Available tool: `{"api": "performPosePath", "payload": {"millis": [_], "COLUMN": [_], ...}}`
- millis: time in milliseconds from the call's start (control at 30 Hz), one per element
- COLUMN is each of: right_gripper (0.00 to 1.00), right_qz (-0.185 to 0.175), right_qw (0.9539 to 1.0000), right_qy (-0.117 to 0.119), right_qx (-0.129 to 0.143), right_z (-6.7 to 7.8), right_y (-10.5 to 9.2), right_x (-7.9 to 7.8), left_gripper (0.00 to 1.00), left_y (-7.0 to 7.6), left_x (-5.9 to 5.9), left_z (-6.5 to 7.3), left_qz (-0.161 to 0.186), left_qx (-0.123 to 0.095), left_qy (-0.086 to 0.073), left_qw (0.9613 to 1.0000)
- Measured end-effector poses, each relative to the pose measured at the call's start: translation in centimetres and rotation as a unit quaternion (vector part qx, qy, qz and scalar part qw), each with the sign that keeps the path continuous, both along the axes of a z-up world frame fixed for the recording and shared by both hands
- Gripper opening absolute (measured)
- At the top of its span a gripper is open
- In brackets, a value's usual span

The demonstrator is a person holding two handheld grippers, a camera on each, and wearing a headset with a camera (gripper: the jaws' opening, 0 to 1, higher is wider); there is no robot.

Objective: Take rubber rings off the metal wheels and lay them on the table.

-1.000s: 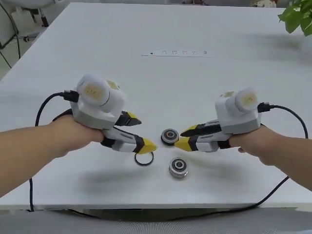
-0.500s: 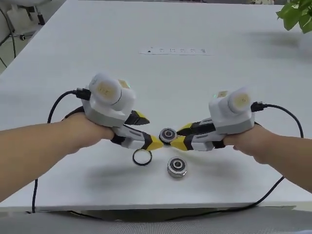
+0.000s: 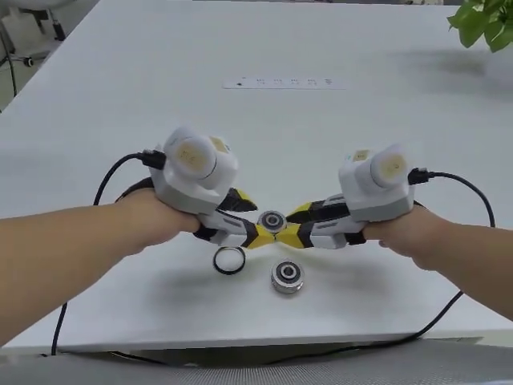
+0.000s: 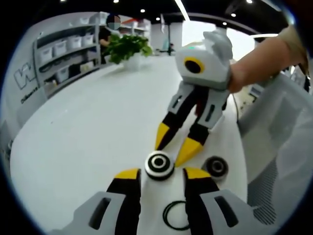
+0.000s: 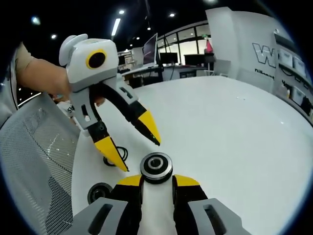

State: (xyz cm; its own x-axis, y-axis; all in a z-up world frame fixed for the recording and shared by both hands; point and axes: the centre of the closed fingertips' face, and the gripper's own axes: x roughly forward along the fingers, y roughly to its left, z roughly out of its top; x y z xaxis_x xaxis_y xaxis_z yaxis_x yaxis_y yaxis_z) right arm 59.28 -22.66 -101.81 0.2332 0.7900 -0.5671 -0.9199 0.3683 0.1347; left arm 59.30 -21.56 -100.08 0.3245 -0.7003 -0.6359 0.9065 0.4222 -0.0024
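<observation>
A metal wheel is held above the white table, with my right gripper shut on it. In the right gripper view the wheel sits at my jaw tips. My left gripper faces it from the left, open, its jaws standing either side of the wheel. A loose black rubber ring lies flat on the table just below the left gripper. A second wheel with a dark rim lies beside the ring, near the table's front edge.
A white strip with sockets lies at mid-table. A green plant stands at the far right corner. Black cables trail from both grippers over the front edge. A mesh chair stands close behind the edge.
The left gripper has moved right, away from the ring, until its open jaws flank the wheel. The right gripper has shifted slightly left with the wheel in it.
</observation>
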Motion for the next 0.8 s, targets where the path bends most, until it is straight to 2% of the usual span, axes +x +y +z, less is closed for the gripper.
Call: {"api": "performPosePath", "payload": {"millis": [233,400,800], "right_gripper": [0.2,0.2,0.19], "right_qz": [0.0,0.0,-0.001], "right_qw": [1.0,1.0,1.0], "right_qy": [0.0,0.0,-0.004], "right_qx": [0.001,0.001,0.0], "right_z": [0.1,0.2,0.1], "right_y": [0.1,0.2,-0.1], "right_x": [-0.2,-0.4,-0.1], "left_gripper": [0.28,0.21,0.14], "left_y": [-0.5,-1.0,-1.1], "left_x": [0.5,0.2,0.3], "left_z": [0.1,0.0,-0.1], "left_qz": [0.0,-0.006,0.01], "left_qx": [-0.003,0.0,0.006], "left_qy": [-0.007,-0.005,-0.008], "left_qw": [1.0,1.0,0.9999]}}
